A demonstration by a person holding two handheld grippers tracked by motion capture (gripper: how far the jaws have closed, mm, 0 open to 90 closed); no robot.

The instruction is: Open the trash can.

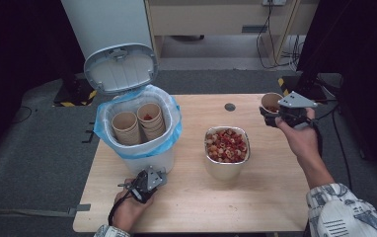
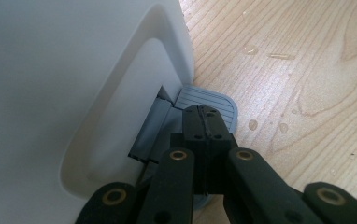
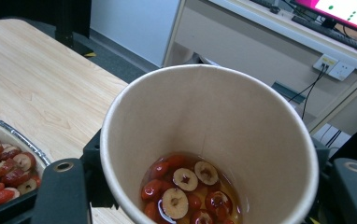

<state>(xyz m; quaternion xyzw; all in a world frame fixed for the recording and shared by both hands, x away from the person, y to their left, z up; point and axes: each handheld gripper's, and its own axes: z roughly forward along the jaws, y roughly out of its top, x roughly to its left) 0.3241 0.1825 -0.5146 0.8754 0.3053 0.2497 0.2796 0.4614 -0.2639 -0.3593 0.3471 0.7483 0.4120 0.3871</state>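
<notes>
table (image 1: 186,207): two cup stacks (image 1: 138,124), one foil tray (image 1: 226,146).

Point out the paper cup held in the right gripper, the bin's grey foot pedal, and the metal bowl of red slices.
paper cup (image 3: 214,116): right gripper view, on its inner wall.
foot pedal (image 2: 204,99): left gripper view, on its ribbed top.
metal bowl (image 1: 224,169): high view, on its outer front wall.
</notes>
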